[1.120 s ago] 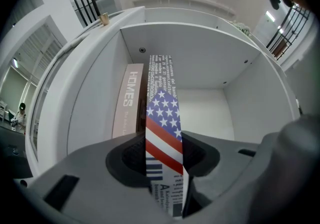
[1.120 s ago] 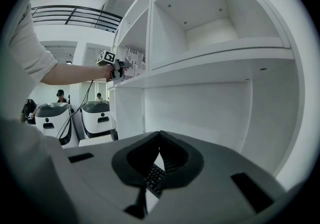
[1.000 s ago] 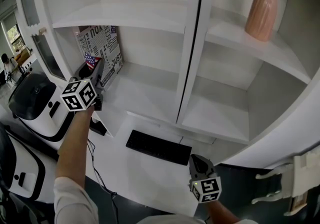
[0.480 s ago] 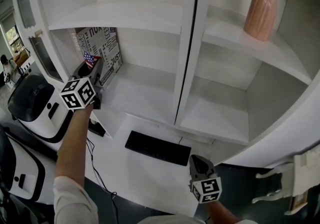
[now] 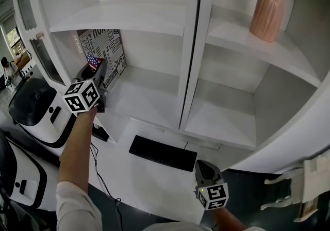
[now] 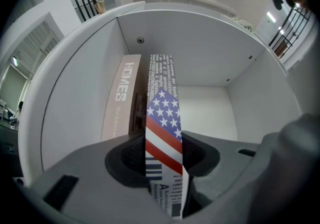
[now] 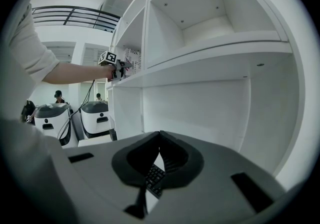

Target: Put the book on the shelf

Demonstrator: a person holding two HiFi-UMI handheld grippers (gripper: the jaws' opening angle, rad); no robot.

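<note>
Bright, even daylight; gripper views fisheye-warped, dark-cornered.

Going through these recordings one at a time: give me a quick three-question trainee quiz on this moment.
1. True or false: the left gripper is shut on the flag-patterned book.
2. Where does the pink vase stand? A) on the upper right shelf B) beside the keyboard C) next to the book
3. Fill in: the right gripper holds ____.
Key: 1 true; 2 A; 3 nothing.
</note>
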